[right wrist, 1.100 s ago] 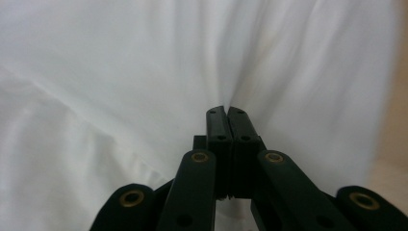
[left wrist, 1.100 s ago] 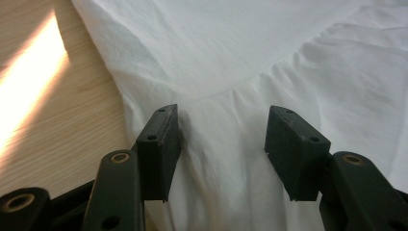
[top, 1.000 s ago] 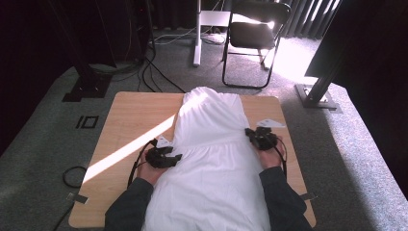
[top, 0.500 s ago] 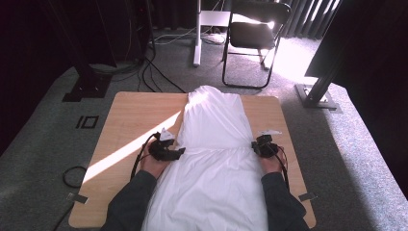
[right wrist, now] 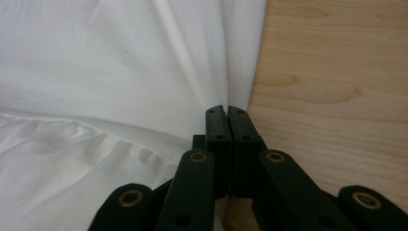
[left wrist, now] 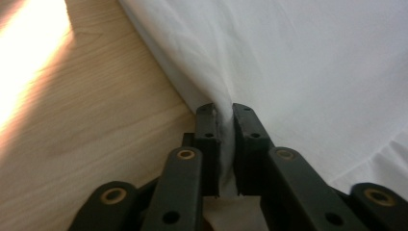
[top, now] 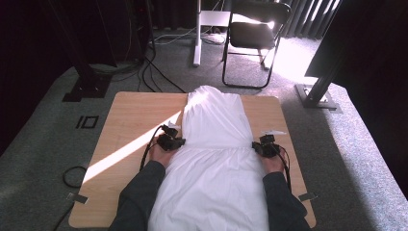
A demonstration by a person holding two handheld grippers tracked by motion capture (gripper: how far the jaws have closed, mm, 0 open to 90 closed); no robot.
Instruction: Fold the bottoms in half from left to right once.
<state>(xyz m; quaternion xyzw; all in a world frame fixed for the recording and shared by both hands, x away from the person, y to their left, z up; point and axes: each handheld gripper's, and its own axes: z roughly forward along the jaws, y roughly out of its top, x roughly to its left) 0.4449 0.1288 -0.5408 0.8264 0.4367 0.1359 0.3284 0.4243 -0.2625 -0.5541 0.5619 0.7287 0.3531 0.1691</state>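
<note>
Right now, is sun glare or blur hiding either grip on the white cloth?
High view: a sun stripe crosses the table left of the white cloth, chair area blown out. Left gripper view: glare top left, left gripper sharply pinching cloth. Right gripper view: even light, right gripper at the cloth edge, nearest links slightly soft.

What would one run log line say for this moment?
left claw: shut on white cloth garment | right claw: shut on its edge | light wooden table

Bare table (top: 130, 120) left and right of white garment (top: 216, 159) (sunlit strip included).
</note>
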